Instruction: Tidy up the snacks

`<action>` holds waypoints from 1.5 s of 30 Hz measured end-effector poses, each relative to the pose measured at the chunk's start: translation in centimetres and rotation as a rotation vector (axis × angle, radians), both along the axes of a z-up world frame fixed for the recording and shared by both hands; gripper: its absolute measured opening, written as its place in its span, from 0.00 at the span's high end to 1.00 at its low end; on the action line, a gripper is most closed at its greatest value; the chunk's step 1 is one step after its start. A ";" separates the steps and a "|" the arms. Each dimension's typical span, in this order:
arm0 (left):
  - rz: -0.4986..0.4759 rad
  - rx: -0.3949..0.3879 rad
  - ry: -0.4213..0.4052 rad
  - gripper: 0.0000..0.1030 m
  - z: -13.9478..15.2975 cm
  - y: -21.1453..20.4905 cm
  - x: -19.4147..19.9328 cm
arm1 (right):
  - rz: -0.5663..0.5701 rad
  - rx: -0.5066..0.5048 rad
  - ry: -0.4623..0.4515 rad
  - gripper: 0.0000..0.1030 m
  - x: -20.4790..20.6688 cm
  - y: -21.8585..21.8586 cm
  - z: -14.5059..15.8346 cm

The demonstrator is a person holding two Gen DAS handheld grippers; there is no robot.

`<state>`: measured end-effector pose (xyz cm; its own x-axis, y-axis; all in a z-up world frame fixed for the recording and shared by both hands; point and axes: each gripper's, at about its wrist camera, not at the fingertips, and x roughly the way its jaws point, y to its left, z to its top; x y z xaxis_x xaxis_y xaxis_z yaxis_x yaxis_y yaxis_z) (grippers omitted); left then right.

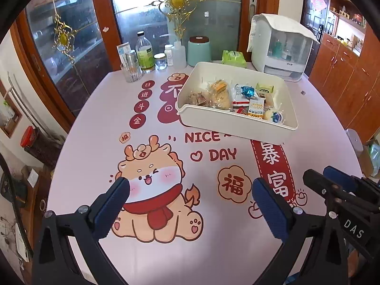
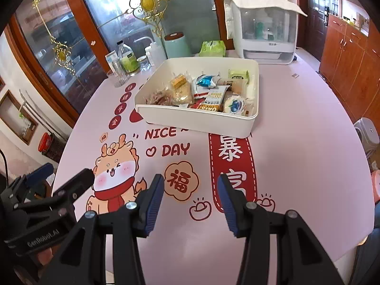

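Note:
A white rectangular bin [image 1: 228, 123] [image 2: 197, 121] sits on the pink printed table mid-far. It holds several wrapped snacks [image 1: 237, 97] [image 2: 209, 92], among them a blue foil candy [image 1: 248, 92] and a yellow cracker pack [image 2: 178, 82]. My left gripper [image 1: 190, 185] is open and empty, low over the dragon print near the front. My right gripper [image 2: 191, 182] is open and empty beside it, over the red banner print. The right gripper also shows at the right edge of the left wrist view [image 1: 332, 182]; the left gripper shows at the left of the right wrist view [image 2: 59, 180].
At the table's far edge stand a glass [image 1: 130, 72], bottles and jars [image 1: 144, 52], a teal canister [image 1: 199, 51], a green tissue pack [image 1: 234, 58] and a white appliance under a cloth [image 1: 280, 47]. Glass cabinet doors are behind; wooden cupboards stand right.

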<state>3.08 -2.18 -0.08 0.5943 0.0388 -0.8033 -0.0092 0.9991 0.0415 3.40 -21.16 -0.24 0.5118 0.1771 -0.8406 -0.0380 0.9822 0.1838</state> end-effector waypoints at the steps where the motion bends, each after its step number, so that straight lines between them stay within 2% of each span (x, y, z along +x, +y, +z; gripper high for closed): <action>1: 0.000 0.004 -0.005 0.01 0.2 -0.1 -0.1 | -0.006 -0.002 -0.003 0.53 -0.2 0.0 0.2; 13: -0.005 0.026 -0.001 0.01 0.3 -0.2 -0.6 | -0.027 -0.013 -0.005 0.50 -1.2 0.9 0.5; 18: 0.006 0.010 0.014 0.01 0.0 0.3 -0.6 | -0.019 -0.021 0.019 0.50 -1.2 1.5 0.0; 45: 0.002 -0.010 0.073 0.01 -1.3 1.2 -0.2 | -0.019 -0.028 0.023 0.50 -1.5 2.1 0.0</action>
